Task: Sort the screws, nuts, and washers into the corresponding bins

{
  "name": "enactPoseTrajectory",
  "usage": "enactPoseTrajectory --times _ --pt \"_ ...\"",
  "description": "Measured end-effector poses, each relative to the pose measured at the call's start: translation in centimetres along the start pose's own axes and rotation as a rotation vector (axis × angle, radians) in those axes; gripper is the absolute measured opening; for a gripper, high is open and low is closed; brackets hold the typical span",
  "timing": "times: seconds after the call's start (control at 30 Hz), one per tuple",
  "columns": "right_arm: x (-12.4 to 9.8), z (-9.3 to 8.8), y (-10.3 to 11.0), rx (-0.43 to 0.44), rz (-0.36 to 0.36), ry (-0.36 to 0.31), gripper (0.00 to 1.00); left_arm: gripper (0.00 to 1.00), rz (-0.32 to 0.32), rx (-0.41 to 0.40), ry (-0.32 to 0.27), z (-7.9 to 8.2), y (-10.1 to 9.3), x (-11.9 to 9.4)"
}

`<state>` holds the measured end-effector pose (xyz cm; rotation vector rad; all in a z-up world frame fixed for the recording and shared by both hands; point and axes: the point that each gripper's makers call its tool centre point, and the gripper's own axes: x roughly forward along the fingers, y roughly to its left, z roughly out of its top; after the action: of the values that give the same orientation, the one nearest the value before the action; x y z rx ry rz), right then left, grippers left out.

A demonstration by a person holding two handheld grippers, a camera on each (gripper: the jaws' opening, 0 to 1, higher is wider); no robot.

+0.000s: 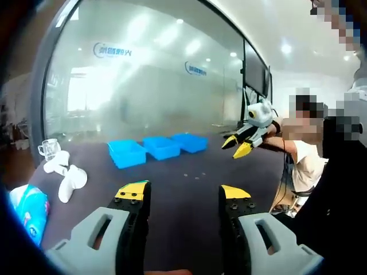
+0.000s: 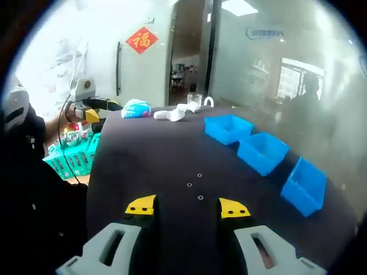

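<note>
Three blue bins (image 1: 162, 147) stand in a row at the far side of the dark table (image 1: 172, 206). A few tiny metal parts (image 1: 187, 174) lie loose in front of them. My left gripper (image 1: 183, 192) hovers open over the near table with nothing between its jaws. My right gripper (image 1: 236, 146) comes in from the right, held above the table edge. In the right gripper view, my right gripper (image 2: 187, 206) is open and empty just short of three small parts (image 2: 199, 186). The bins (image 2: 262, 152) line its right side. The left gripper (image 2: 103, 112) shows at far left.
White curved objects (image 1: 66, 175), a glass cup (image 1: 50, 148) and a blue packet (image 1: 28, 212) sit at one end of the table. Beyond the table's edge stands a green basket (image 2: 71, 154). A person (image 1: 307, 160) stands beside the table. A glass wall rises behind the bins.
</note>
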<state>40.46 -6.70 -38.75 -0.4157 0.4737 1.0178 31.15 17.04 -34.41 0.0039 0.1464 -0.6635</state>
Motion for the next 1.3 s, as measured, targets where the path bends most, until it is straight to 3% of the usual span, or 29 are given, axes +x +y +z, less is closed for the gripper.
enactPoseTrajectory --times 0.13,0.67,1.3 --pt "0.8 -0.2 -0.2 -0.050 0.021 0.073 0.35 0.47 0.000 -0.001 -0.002 0.0 0.0 0.0" --pt "4.3 -1.2 -0.7 -0.108 0.080 0.234 0.35 0.47 0.015 -0.007 -0.006 0.1 0.3 -0.4" --pt "8.3 -3.1 -0.9 -0.156 0.127 0.368 0.25 0.47 0.009 -0.010 0.011 -0.5 -0.1 -0.6"
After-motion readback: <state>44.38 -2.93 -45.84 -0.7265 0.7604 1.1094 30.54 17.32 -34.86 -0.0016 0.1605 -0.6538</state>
